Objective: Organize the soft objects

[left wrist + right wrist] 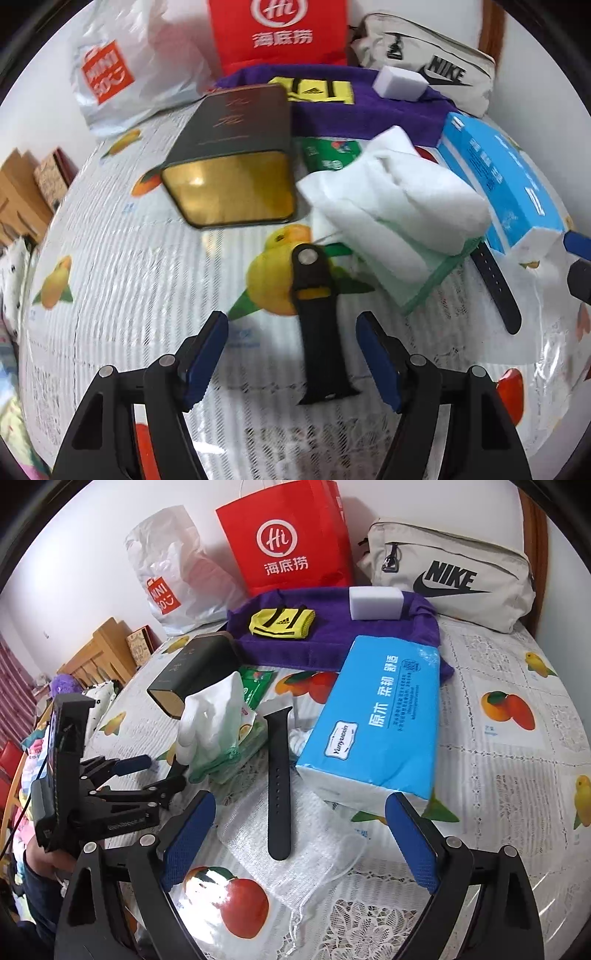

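We see the left gripper (pixel 291 354) wide open and holding nothing; a short strap (pixel 317 325) lies on the tablecloth (pixel 110 295) between its fingers. Behind it lies a tin (pixel 232 158), and right of that a wipes pack (pixel 399 214). The right gripper (pixel 301 840) is also wide open and empty, over a long strap (pixel 279 779) on a mesh pouch (pixel 295 849), beside the tissue pack (pixel 376 716).

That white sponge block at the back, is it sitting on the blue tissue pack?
No, the white sponge block rests on the purple towel, behind and apart from the blue tissue pack.
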`<state>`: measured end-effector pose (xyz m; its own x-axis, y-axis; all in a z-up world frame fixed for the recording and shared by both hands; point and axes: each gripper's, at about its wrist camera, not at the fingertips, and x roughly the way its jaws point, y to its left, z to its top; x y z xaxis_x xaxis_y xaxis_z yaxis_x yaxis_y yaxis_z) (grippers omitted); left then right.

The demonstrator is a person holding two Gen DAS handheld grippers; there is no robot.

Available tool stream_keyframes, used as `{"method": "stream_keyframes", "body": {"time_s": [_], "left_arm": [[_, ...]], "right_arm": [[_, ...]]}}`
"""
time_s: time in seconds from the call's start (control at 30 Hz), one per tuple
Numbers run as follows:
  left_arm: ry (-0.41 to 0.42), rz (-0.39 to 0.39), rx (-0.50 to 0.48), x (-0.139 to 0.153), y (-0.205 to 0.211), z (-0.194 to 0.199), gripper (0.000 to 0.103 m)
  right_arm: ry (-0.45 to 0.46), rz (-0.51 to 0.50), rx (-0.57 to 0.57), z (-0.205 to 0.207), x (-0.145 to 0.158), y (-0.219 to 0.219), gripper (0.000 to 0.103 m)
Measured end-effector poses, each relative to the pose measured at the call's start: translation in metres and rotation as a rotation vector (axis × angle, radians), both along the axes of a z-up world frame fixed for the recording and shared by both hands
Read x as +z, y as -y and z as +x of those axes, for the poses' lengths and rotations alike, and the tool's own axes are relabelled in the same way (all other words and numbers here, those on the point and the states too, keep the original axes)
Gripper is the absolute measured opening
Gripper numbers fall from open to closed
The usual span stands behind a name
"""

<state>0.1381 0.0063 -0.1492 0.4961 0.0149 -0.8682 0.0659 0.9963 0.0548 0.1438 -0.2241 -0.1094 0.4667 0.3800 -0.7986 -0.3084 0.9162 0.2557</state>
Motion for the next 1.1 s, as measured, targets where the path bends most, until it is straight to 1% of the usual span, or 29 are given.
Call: {"method": "stream_keyframes", "body": {"time_s": [0.03, 0.07, 0.1, 0.13, 0.3, 0.6, 0.67, 0.7, 0.8, 0.83, 0.93, 0.97, 1.03, 1.07, 1.1], "left_arm": [[0.007, -0.015, -0.016, 0.001, 0.001, -0.001, 0.054], [0.012, -0.033, -0.029, 0.001, 0.001, -0.002, 0.044], [0.019, -0.031, -0.033, 0.002, 0.001, -0.004, 0.028], [0.019, -0.030, -0.043, 0.003, 0.001, -0.005, 0.021], [0.021, -0.034, -0.049, 0.003, 0.000, -0.008, 0.021], [0.035, -0.077, -0.032, 0.003, -0.005, -0.008, 0.020], [0.034, -0.078, -0.031, 0.004, -0.007, -0.009, 0.020], [0.033, -0.079, -0.027, 0.005, -0.008, -0.009, 0.020], [0.033, -0.071, -0.016, 0.005, -0.015, -0.012, 0.020], [0.031, -0.072, -0.015, 0.005, -0.016, -0.012, 0.020], [0.031, -0.080, -0.015, 0.005, -0.018, -0.012, 0.020], [0.030, -0.077, -0.017, 0.005, -0.018, -0.012, 0.020], [0.031, -0.082, -0.019, 0.004, -0.018, -0.011, 0.020], [0.030, -0.089, -0.018, 0.004, -0.019, -0.011, 0.020], [0.029, -0.097, -0.018, 0.004, -0.020, -0.011, 0.020]], "right_arm": [[-0.001, -0.001, 0.002, 0.000, 0.000, -0.001, 0.093], [-0.001, -0.004, 0.004, 0.000, -0.001, -0.002, 0.093], [0.001, -0.007, 0.004, -0.001, -0.001, -0.002, 0.093], [0.002, -0.006, 0.002, -0.001, -0.001, -0.001, 0.093], [-0.004, 0.015, -0.003, -0.003, -0.002, 0.000, 0.093], [-0.014, 0.021, 0.038, -0.005, -0.012, -0.013, 0.092], [-0.014, 0.005, 0.047, -0.005, -0.015, -0.018, 0.087], [-0.015, -0.007, 0.059, -0.005, -0.017, -0.022, 0.082], [-0.024, -0.025, 0.078, -0.005, -0.024, -0.030, 0.075], [-0.025, -0.027, 0.083, -0.005, -0.025, -0.032, 0.071], [-0.019, -0.032, 0.088, -0.002, -0.032, -0.039, 0.063], [-0.019, -0.047, 0.089, -0.001, -0.035, -0.043, 0.060], [-0.017, -0.104, 0.088, 0.002, -0.042, -0.050, 0.052], [-0.004, -0.131, 0.081, 0.003, -0.046, -0.053, 0.052], [0.012, -0.138, 0.078, 0.003, -0.046, -0.054, 0.048]]}}
